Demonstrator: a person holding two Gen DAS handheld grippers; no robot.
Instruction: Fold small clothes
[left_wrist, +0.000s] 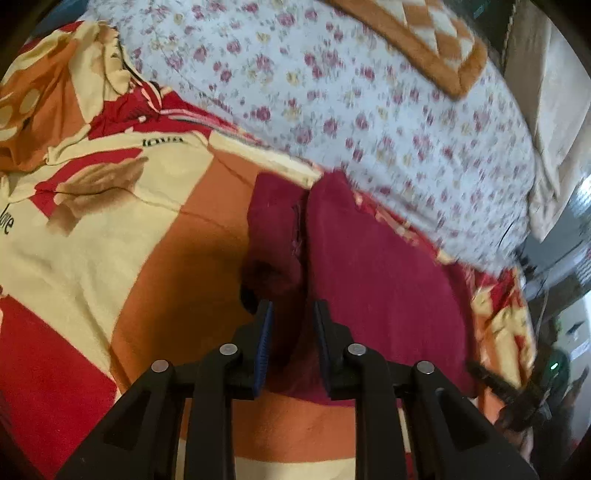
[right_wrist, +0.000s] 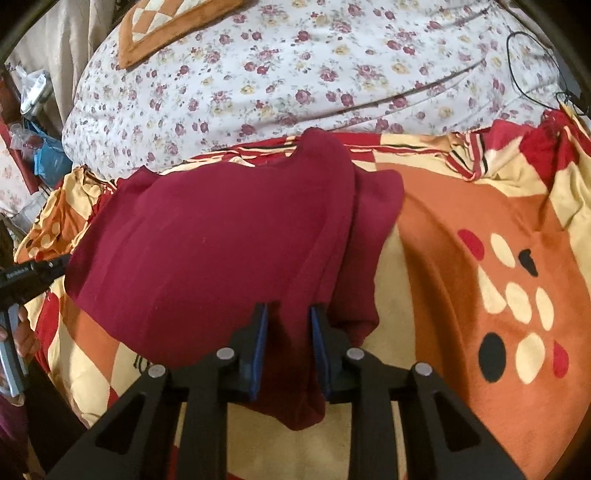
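Note:
A dark red garment (left_wrist: 384, 266) lies partly folded on the patterned bedspread (left_wrist: 110, 229). My left gripper (left_wrist: 293, 308) has its blue-padded jaws a little apart with a fold of the red cloth between them. In the right wrist view the same garment (right_wrist: 207, 243) spreads to the left, with one layer folded over another. My right gripper (right_wrist: 286, 312) likewise has its jaws closed in on a hanging fold of the red cloth. The left gripper's body (right_wrist: 29, 277) shows at the left edge of the right wrist view.
A floral white quilt (right_wrist: 295, 74) lies bunched behind the garment, with an orange checked cushion (right_wrist: 162, 26) on it. A black cable (right_wrist: 524, 74) runs at the far right. Clutter (right_wrist: 40, 147) lies beside the bed on the left.

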